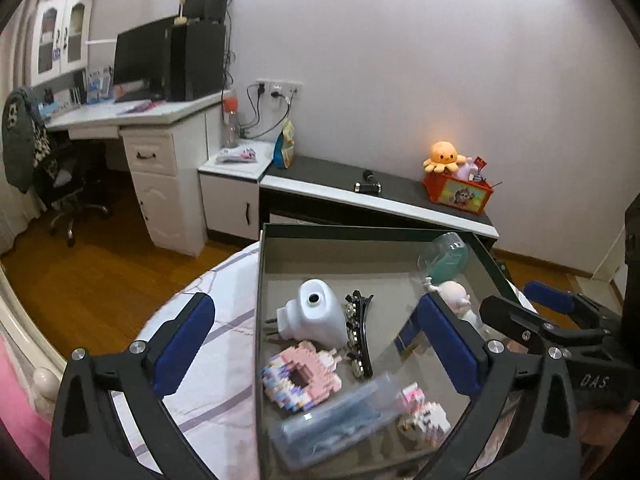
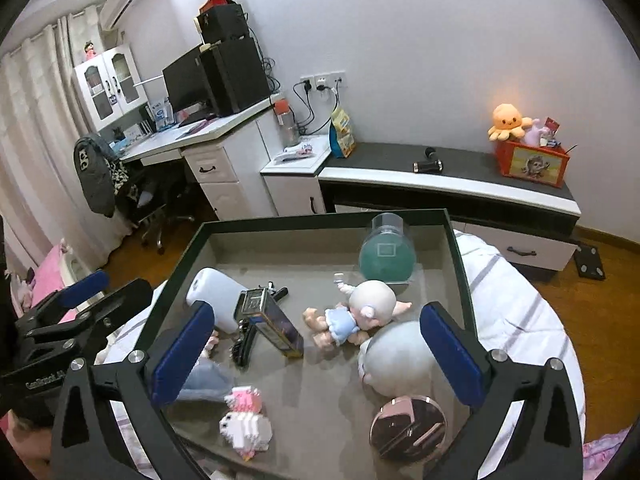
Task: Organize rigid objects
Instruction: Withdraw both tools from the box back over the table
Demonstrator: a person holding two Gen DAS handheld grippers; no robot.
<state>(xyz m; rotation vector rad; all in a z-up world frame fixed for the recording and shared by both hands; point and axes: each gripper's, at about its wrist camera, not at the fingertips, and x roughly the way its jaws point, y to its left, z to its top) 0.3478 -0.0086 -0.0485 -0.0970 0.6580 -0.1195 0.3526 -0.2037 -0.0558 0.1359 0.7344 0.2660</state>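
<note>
A dark green open box (image 1: 360,232) (image 2: 320,216) sits on a bed and holds many small objects. In the left wrist view: a white plug-in device (image 1: 316,316), a black hair clip (image 1: 358,332), a pink brick donut (image 1: 300,380), a clear blue case (image 1: 340,416), a small brick figure (image 1: 424,416) and a teal jar (image 1: 444,260). In the right wrist view: a doll (image 2: 352,316), a dark small box (image 2: 272,324), the jar (image 2: 386,252) and a pink round compact (image 2: 408,428). My left gripper (image 1: 320,336) is open above the box. My right gripper (image 2: 316,344) is open above it too.
The bed has a white quilt with purple lines (image 2: 516,312). Beyond it stand a low dark bench (image 2: 440,168) with an orange toy bin (image 2: 532,160), a white desk (image 1: 132,116) with a monitor, and an office chair (image 1: 60,184). Wooden floor (image 1: 100,280) lies between.
</note>
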